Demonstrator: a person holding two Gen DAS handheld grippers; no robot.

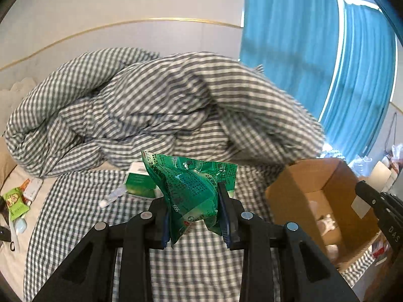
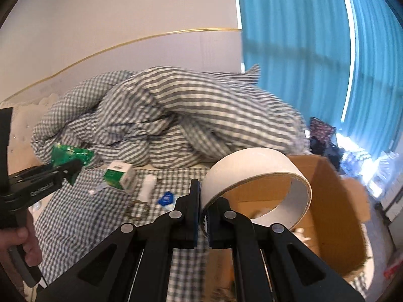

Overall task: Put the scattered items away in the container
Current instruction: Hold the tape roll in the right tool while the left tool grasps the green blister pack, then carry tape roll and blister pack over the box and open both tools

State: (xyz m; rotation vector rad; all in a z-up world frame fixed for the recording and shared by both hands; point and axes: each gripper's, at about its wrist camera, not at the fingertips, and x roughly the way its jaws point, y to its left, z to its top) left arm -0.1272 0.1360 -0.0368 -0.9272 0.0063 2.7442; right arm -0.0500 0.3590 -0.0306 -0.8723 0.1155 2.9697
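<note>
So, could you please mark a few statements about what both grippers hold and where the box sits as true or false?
1. The left gripper clamps a crinkled green plastic packet. True.
2. The right gripper is empty. False: it pinches the wall of a white tape roll.
3. The brown cardboard box is open. True.
4. The green-and-white carton is inside the box. False: it lies on the checked bedsheet.
</note>
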